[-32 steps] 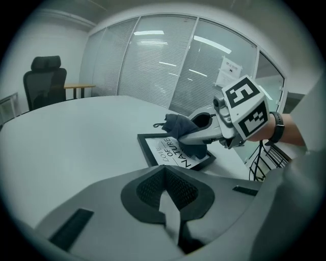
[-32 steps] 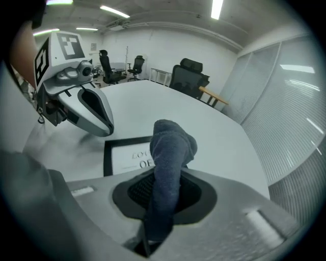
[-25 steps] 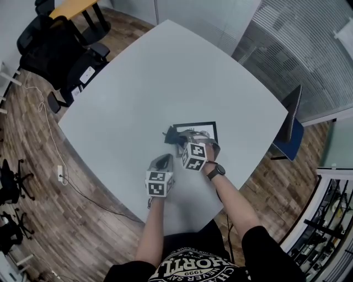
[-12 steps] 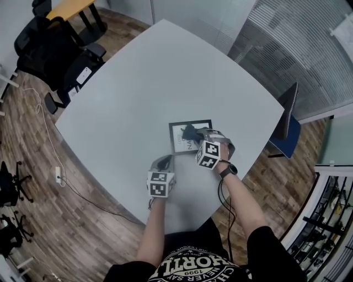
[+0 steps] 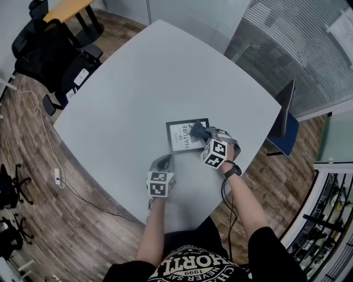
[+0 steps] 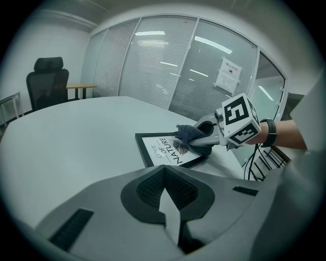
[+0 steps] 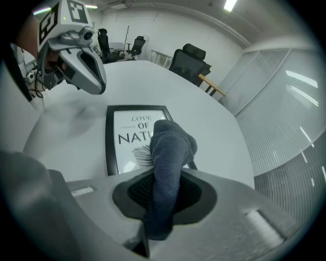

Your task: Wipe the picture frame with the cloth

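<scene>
A black picture frame (image 5: 185,135) with a white print lies flat on the pale round table (image 5: 143,82); it also shows in the left gripper view as the frame (image 6: 163,150) and in the right gripper view as the frame (image 7: 130,135). My right gripper (image 5: 199,132) is shut on a dark blue cloth (image 7: 168,168), which rests on the frame's right part, the cloth (image 6: 187,135). My left gripper (image 5: 164,162) hovers near the table's front edge, left of and nearer than the frame, jaws together with nothing between them.
Black office chairs (image 5: 52,49) and a yellow-topped desk (image 5: 69,8) stand at the far left. A blue chair (image 5: 287,129) sits at the table's right. Glass walls with blinds (image 5: 309,49) line the back right. A cable (image 5: 49,143) runs over the wood floor.
My right gripper with the cloth has slid rightward across the frame, uncovering more of the print. The left gripper has hardly moved.
</scene>
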